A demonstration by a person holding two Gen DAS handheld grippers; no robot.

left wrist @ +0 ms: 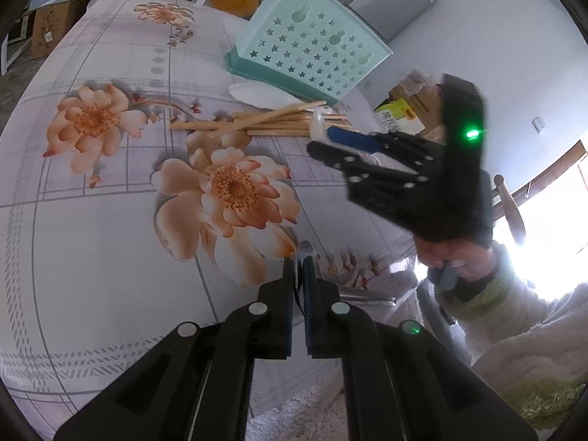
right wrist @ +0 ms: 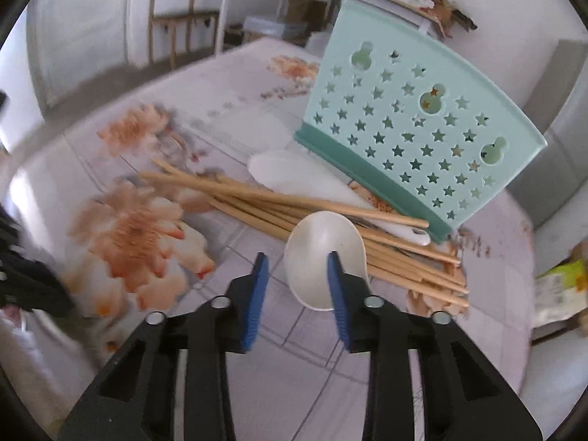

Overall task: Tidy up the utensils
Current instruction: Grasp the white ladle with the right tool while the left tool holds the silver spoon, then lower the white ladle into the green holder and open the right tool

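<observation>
Little is sorted yet: chopsticks (right wrist: pixel 305 217) and 2 white spoons (right wrist: pixel 323 261) are left beside the teal holder (right wrist: pixel 411 128). Right tongs (right wrist: pixel 297 268) are spread wide near them; left tongs (left wrist: pixel 300 275) are clamped on a metal utensil (left wrist: pixel 307 253).

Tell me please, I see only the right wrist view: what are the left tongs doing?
Observer: The left tongs are shut on a metal utensil. Its handle sticks out sideways.
Operator: Are my right tongs really at the white spoon?
Observer: Yes. From the left wrist view, the right tongs are open, with the white spoon at their tips, beside the chopsticks.
</observation>
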